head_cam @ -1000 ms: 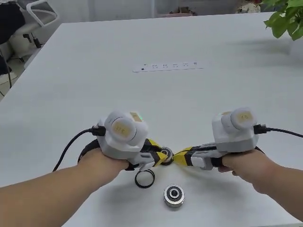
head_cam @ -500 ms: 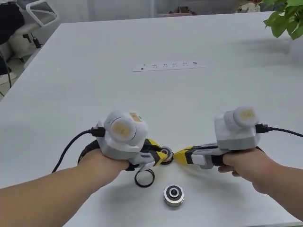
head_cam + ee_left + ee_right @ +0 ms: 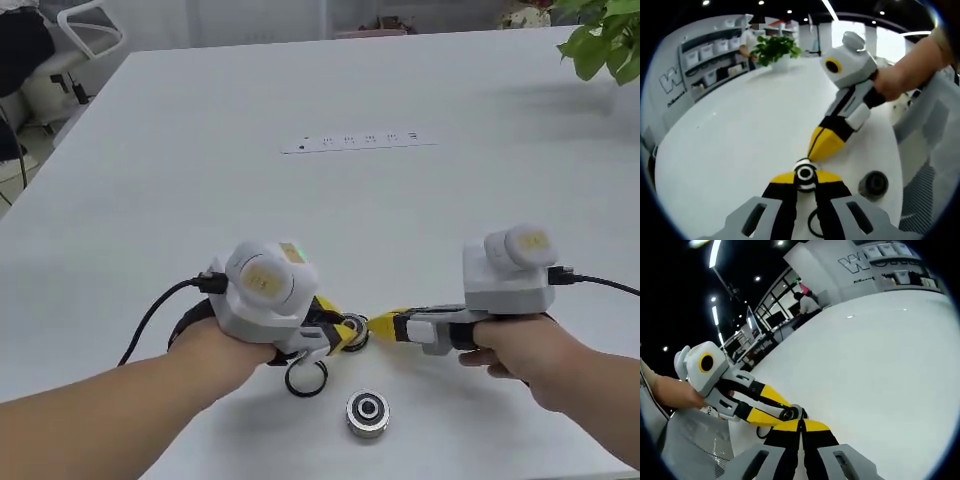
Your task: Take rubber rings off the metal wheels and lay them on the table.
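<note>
Two yellow-tipped tools: left tool (image 3: 805, 178) tight on a round metal wheel (image 3: 804, 171), right tool (image 3: 800, 423) with jaws together.

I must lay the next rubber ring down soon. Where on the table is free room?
Free: the wide table between the left gripper, the right gripper and the socket strip, and right of the strip toward the plant. Crowded: the front edge, where a rubber ring and a metal wheel lie just beside the jaws.
</note>
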`<action>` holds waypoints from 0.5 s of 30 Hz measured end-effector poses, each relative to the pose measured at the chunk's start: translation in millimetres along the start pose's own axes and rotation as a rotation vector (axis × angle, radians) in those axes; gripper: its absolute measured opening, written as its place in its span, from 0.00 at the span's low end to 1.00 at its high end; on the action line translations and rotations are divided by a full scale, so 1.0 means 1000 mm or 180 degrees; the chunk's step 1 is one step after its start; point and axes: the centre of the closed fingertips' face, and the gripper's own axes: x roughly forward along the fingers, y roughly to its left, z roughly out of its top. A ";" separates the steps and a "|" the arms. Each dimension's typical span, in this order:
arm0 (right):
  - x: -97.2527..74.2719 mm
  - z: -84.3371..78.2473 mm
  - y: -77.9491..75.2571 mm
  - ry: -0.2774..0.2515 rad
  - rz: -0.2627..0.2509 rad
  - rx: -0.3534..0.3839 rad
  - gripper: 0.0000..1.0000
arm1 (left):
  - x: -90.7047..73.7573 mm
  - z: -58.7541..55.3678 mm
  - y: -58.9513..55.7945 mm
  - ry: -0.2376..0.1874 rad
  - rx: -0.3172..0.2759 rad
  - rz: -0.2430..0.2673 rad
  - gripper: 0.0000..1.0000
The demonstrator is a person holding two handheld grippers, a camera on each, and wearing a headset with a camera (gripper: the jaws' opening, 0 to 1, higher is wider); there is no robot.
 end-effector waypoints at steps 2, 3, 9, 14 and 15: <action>0.000 0.000 0.000 -0.0003 0.0006 0.0015 0.00 | 0.000 0.000 0.000 -0.0003 0.0010 0.0000 0.14; 0.000 0.001 -0.001 -0.0011 0.0007 0.0013 0.00 | 0.000 0.000 0.000 0.0004 -0.0009 0.0006 0.14; 0.001 0.002 0.002 -0.0040 0.0036 0.0058 0.00 | 0.000 0.000 0.000 0.0036 -0.0045 0.0023 0.14; 0.001 0.002 0.001 -0.0058 0.0052 0.0141 0.00 | 0.000 0.000 0.000 0.0047 -0.0063 0.0029 0.14; 0.001 0.002 0.001 -0.0059 0.0053 0.0140 0.00 | 0.000 0.000 0.000 0.0051 -0.0063 0.0030 0.14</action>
